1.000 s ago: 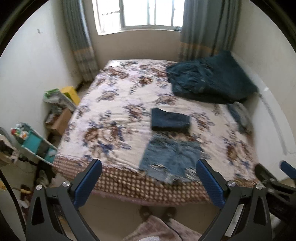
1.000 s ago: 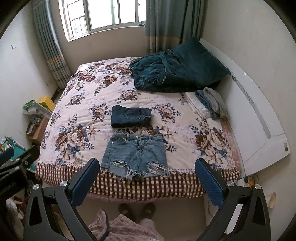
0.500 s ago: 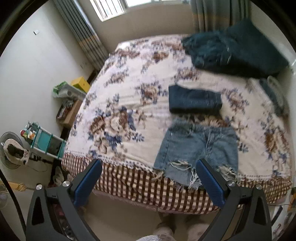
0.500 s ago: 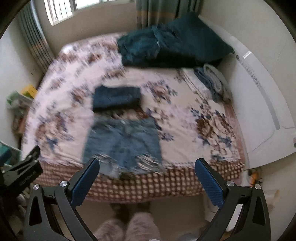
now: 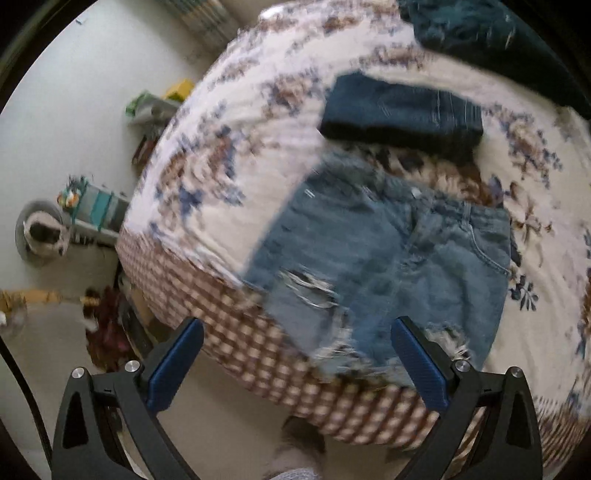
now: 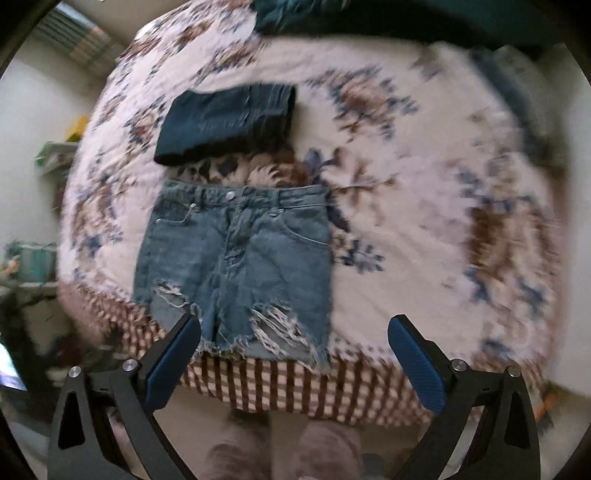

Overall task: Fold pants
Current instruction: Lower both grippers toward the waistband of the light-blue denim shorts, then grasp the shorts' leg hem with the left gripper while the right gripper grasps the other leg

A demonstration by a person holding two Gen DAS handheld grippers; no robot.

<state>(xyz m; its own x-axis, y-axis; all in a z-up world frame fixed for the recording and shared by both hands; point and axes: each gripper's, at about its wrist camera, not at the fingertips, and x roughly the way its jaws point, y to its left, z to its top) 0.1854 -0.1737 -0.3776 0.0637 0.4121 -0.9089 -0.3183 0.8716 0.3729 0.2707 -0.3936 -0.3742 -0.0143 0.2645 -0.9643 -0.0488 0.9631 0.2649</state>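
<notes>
The light denim shorts (image 6: 236, 269) lie flat and face up on the floral bedspread (image 6: 424, 206), waistband away from the foot of the bed and the frayed hems hanging just over the checked border (image 6: 295, 380). Just beyond the waistband sits a dark pair of jeans (image 6: 225, 122) already folded into a neat rectangle — 1 garment looks done, and the shorts have no fold in them yet. Further beyond the shorts, at the far side of the bed, a heap of dark teal clothing (image 5: 480, 29) lies piled up; whether it belongs to the job cannot be told.

Both tools are over the near edge of the shorts and hold nothing. The left gripper (image 5: 295, 363) has its 2 blue pads spread wide, with the torn hem of the shorts between them in view but not touched. The right gripper (image 6: 293, 362) is likewise spread wide and empty, its left pad (image 6: 170, 363) near the left leg opening of the shorts. Both views are blurred, so fine contact is hard to judge.

By my reading the fold of the shorts is at its very start — the grasp of the cloth is not yet made, and every crease is left to do.
</notes>
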